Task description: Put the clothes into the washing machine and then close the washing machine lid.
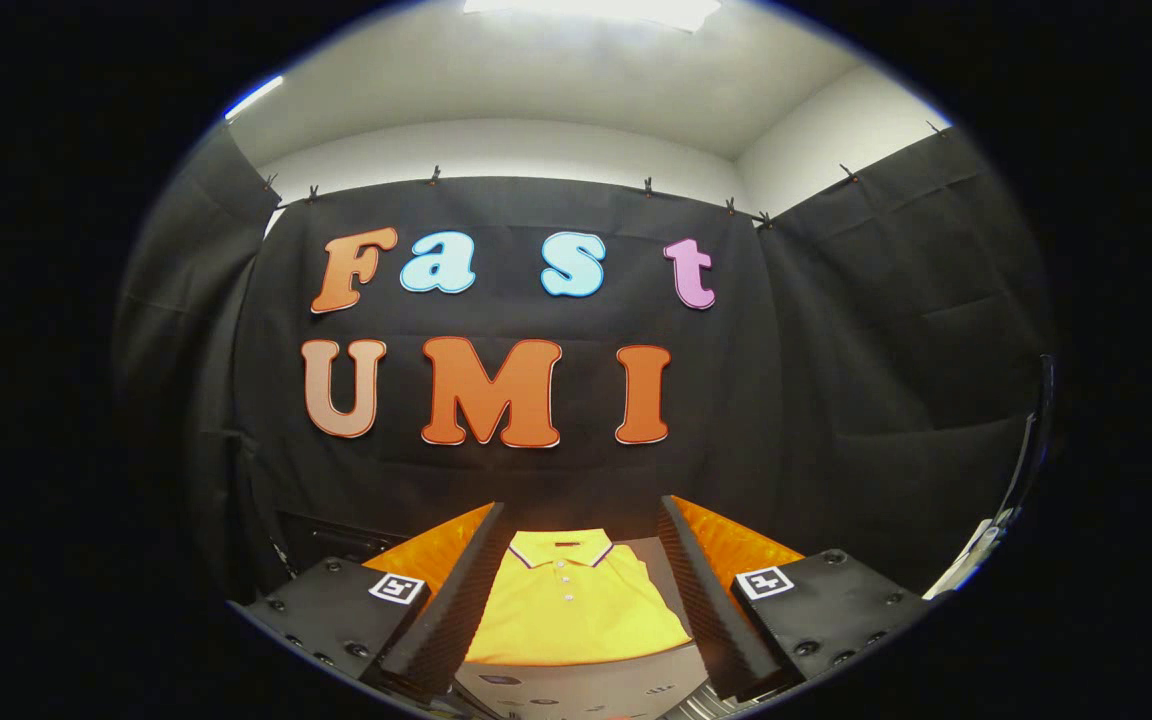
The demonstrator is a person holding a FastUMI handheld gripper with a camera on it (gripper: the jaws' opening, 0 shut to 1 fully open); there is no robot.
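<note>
Gripper [576, 560] is held level, fingers spread wide apart, nothing grasped; folded yellow polo shirt [571, 610] is seen lying flat between them.

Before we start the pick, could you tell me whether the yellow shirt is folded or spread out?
Folded: the yellow shirt lies flat, collar buttoned, edges squared, no sleeves out, between the open gripper fingers.

Gripper [576, 600], two-finger, handheld. Jaws spread wide apart. Fingers [451, 600]: long wedge-shaped blades with finely ribbed inner faces. Mounting blocks [336, 600] outboard of each finger: flat matte plates fastened with round-headed screws. Square black-and-white marker tags [397, 588], one on each block, just beside the finger root.
</note>
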